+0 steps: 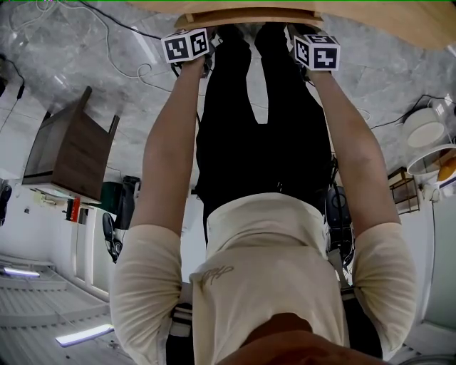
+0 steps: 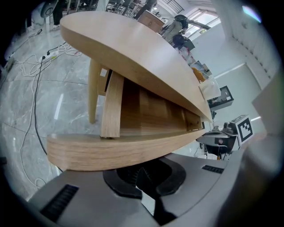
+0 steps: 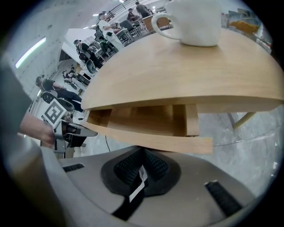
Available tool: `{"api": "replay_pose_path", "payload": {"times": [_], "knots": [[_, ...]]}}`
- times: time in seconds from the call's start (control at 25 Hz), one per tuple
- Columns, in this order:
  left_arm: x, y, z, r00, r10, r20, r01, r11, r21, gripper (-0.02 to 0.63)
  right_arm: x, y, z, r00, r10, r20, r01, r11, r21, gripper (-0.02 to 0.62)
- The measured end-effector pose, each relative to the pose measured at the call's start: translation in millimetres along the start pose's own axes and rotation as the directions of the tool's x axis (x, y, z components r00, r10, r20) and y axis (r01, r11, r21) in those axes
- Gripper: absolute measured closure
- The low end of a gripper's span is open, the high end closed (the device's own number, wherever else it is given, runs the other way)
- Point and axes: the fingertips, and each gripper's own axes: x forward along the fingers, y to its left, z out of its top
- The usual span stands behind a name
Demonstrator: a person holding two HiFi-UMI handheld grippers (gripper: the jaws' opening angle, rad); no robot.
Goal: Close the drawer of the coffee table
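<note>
Drawer point(image 3: 151, 139) ajar, curved pale-wood front; left gripper point(image 2: 142, 172), right gripper point(image 3: 142, 163) jaws clenched, empty.

The head camera looked steeply down over the person's own body toward the coffee table point(image 1: 249, 16), which lay at that view's top edge. The camera on the left gripper point(image 1: 191, 44) sat very close under the table's edge and faced along the drawer point(image 2: 115, 150). The camera on the right gripper point(image 1: 315, 50) faced the table from the opposite end. Both shared the drawer and the table top, and each caught the other gripper.
</note>
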Motion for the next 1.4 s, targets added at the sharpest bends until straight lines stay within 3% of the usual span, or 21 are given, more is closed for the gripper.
{"api": "replay_pose_path", "payload": {"times": [1.4], "knots": [[2,2,56,0.999,0.030,-0.014,-0.030,1.000,0.000,0.600,1,-14,52,1.000,0.012,-0.015,-0.012,1.000,0.007,0.601]]}}
